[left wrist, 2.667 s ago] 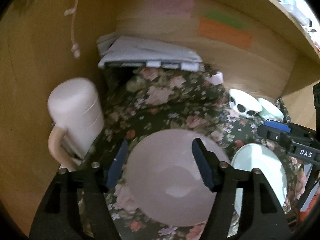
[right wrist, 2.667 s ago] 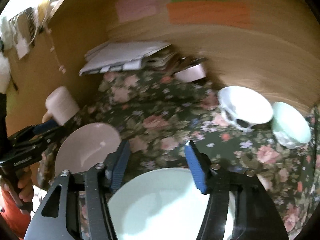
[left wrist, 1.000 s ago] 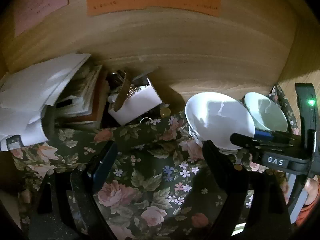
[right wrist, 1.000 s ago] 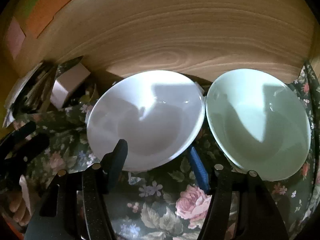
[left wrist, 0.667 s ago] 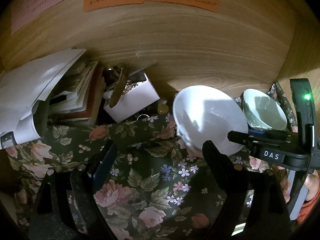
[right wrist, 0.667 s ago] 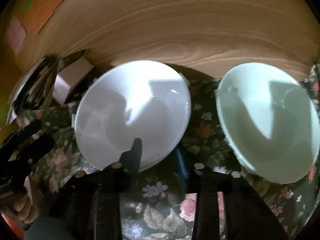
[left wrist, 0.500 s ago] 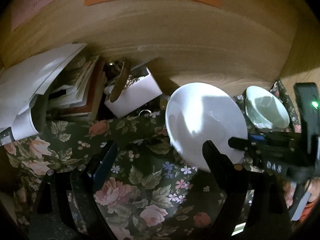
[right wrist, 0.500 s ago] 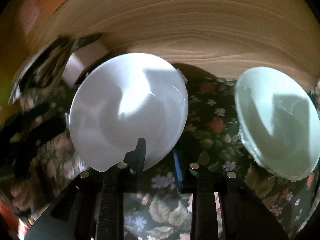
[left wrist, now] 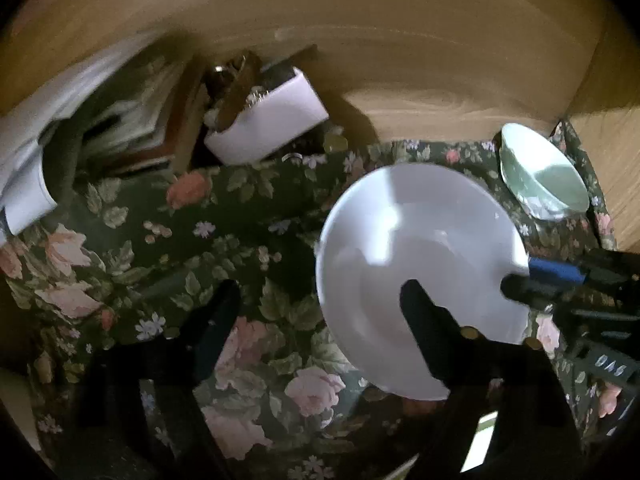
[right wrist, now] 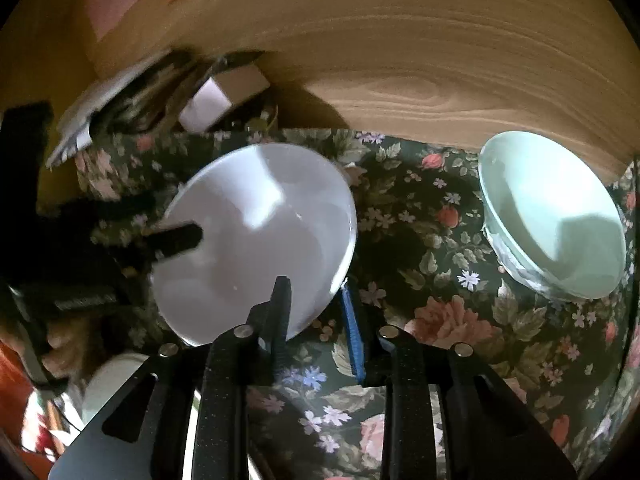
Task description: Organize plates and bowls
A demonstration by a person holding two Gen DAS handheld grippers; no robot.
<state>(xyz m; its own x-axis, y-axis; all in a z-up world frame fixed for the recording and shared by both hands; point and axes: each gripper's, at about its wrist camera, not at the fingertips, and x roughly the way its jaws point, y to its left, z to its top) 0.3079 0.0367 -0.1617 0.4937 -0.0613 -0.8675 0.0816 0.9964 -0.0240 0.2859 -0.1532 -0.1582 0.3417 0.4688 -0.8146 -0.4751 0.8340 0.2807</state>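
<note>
Two grippers in frame: right gripper [right wrist: 316, 312] clamped on near rim of white bowl [right wrist: 260, 232], one finger inside, blue-padded finger outside, bowl tilted and lifted off floral cloth [right wrist: 420, 248]. Left gripper [left wrist: 320, 300] spread wide, nothing between fingers, right finger overlapping white bowl in left wrist view, contact unclear. Mint-green bowl [right wrist: 552, 216] resting on cloth at back right corner by wooden back wall [right wrist: 400, 60], well apart from white bowl; paper stack [left wrist: 60, 132] and small white box [left wrist: 268, 124] along back left edge.
</note>
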